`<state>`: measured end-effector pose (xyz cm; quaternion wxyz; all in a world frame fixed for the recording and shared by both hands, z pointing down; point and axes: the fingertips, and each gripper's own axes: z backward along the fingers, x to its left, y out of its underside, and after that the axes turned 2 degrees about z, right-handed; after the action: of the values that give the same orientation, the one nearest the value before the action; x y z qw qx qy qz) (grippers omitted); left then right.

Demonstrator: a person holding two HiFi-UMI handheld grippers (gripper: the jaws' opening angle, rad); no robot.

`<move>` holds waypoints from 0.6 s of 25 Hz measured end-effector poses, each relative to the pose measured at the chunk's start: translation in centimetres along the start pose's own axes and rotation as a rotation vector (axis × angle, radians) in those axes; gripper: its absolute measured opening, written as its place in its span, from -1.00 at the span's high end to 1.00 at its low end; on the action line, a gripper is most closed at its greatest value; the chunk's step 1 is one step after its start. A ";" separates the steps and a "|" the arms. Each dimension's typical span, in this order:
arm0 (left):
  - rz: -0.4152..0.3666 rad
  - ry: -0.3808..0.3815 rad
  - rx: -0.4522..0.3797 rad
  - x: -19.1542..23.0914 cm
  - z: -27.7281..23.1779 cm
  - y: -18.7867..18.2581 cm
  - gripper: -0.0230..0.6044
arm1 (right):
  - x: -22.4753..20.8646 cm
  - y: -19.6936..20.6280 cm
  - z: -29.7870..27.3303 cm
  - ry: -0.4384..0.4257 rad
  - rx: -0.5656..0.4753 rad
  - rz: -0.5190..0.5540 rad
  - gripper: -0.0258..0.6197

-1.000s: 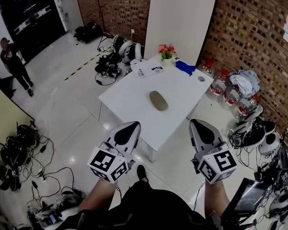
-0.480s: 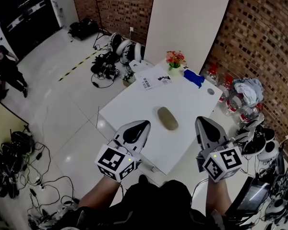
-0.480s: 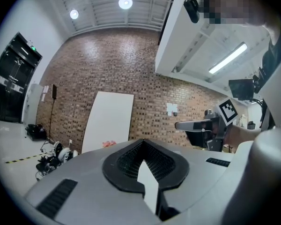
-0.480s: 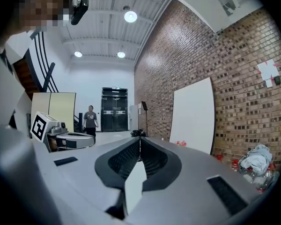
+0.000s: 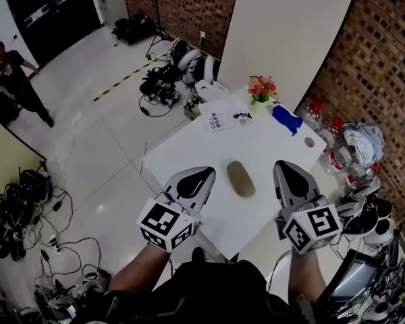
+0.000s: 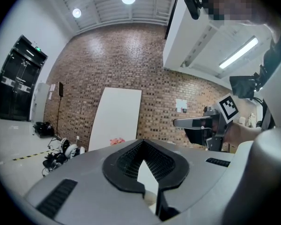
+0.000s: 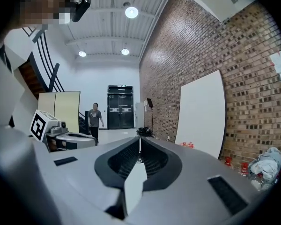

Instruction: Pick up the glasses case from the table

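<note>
An olive-tan oval glasses case [image 5: 240, 179] lies on the white table [image 5: 189, 150], near the table's near edge. In the head view it sits between my two grippers, slightly beyond their tips. The left gripper [image 5: 201, 174] hangs over the table's near edge to the case's left, jaws shut and empty. On the case's right, the right gripper [image 5: 284, 167] is likewise shut with nothing in it. Both point level toward the brick wall. The left gripper [image 6: 143, 143] and the right gripper [image 7: 140, 138] each show their jaws meeting at the tip; neither gripper view shows the case.
At the table's far end stand a flower pot [image 5: 260, 88], papers [image 5: 227, 119], a blue cloth [image 5: 287, 119] and a small round lid [image 5: 309, 141]. Water bottles [image 5: 337, 157] and gear lie on the floor at the right. Cables litter the floor at the left. A person [image 5: 13, 79] stands far left.
Both grippers have moved forward toward the table. The case, which lay well ahead of them, now sits between their tips in the head view. Both stay shut.
</note>
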<state>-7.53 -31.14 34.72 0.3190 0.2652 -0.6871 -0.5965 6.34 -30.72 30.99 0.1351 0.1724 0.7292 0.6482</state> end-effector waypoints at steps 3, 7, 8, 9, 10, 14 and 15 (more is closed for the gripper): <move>0.020 -0.026 0.031 1.2 -1.3 1.3 0.92 | -0.4 1.1 -1.5 -0.036 0.034 0.011 0.91; 0.055 -0.075 0.089 3.2 -3.1 4.6 0.92 | -1.2 5.5 -4.5 -0.081 0.153 0.012 0.68; 0.067 -0.085 0.113 3.7 -3.6 5.8 0.92 | -1.3 7.0 -5.4 -0.095 0.190 0.006 0.56; 0.078 -0.096 0.139 4.2 -4.0 7.1 0.92 | -1.5 8.7 -6.3 -0.105 0.227 -0.001 0.44; 0.088 -0.106 0.165 4.8 -4.4 8.6 0.92 | -1.6 10.5 -7.1 -0.113 0.265 -0.010 0.32; 0.137 -0.159 0.247 7.3 -5.8 14.6 0.90 | -1.8 19.3 -10.4 -0.140 0.434 -0.066 -0.07; 0.155 -0.175 0.263 7.8 -6.0 16.0 0.90 | -1.7 21.5 -11.1 -0.148 0.477 -0.077 -0.14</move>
<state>-7.82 -38.51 52.03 0.2659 0.1978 -0.8027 -0.4959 4.86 -39.25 53.65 0.1686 0.2185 0.8556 0.4379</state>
